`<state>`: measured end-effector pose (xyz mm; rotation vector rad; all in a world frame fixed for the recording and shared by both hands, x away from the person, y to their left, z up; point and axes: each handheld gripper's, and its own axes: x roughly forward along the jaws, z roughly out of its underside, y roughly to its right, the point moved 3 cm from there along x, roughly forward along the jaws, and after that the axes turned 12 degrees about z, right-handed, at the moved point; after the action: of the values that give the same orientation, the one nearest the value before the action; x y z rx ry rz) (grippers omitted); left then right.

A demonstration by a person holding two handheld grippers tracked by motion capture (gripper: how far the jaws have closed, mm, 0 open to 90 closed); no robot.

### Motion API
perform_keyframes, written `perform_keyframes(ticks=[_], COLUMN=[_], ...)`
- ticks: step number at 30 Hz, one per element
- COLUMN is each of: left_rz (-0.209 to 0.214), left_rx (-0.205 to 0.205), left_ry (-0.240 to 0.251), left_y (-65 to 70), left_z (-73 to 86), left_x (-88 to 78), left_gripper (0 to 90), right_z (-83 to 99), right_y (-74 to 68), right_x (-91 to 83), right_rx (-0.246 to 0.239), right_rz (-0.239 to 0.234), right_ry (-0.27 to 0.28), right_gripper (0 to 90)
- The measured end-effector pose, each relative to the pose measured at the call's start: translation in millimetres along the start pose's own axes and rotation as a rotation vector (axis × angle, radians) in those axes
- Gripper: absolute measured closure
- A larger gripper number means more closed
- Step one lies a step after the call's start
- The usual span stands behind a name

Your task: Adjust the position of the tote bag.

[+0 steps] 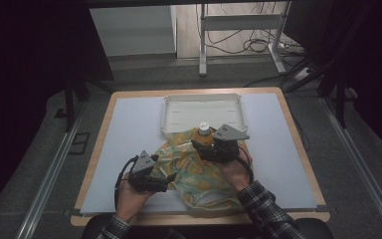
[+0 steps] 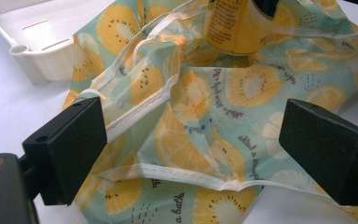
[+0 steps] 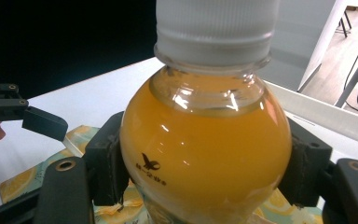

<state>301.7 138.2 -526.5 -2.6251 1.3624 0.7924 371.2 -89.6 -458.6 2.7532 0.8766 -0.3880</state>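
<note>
A small clear plastic bottle of orange juice with a white screw cap point(image 3: 205, 140) is being gripped around its round body by the right gripper point(image 1: 213, 145), whose black jaws are clenched on either side of it; in the high view the bottle is being held upright just above the crumpled pale-green fabric bag printed with yellow citrus slices point(image 1: 196, 172), near the front edge of the shallow white plastic tray point(image 1: 203, 102). The left gripper point(image 1: 165, 180) is being held with its jaws spread wide and released at the near-left side of the bag, with loose folds and white-piped seams lying between the pads but not being pinched. The step in hand is judged to be the carrying of the bottle toward the bag, for packing, while the bag's mouth is waiting to be opened. The next move is thought to call for a seam or handle to be nipped and lifted by the left gripper, so that an opening is being offered before the bottle is lowered. Being counted on the light blue table mat point(image 1: 129, 129): one bottle, one bag, one tray, two grippers.
</note>
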Motion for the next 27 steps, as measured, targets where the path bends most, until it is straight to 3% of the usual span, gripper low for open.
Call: perform_keyframes(ticks=[27], left_rz=[-0.01], left_rx=[0.02], left_ry=[-0.02], left_y=[-1.2], left_z=[1.5], left_x=[0.9], left_gripper=[7.2], right_z=[-21.6], right_y=[-3.5], right_x=[-7.2], right_rx=[-0.015], right_rz=[-0.029], right_ry=[0.018], right_gripper=[30.0])
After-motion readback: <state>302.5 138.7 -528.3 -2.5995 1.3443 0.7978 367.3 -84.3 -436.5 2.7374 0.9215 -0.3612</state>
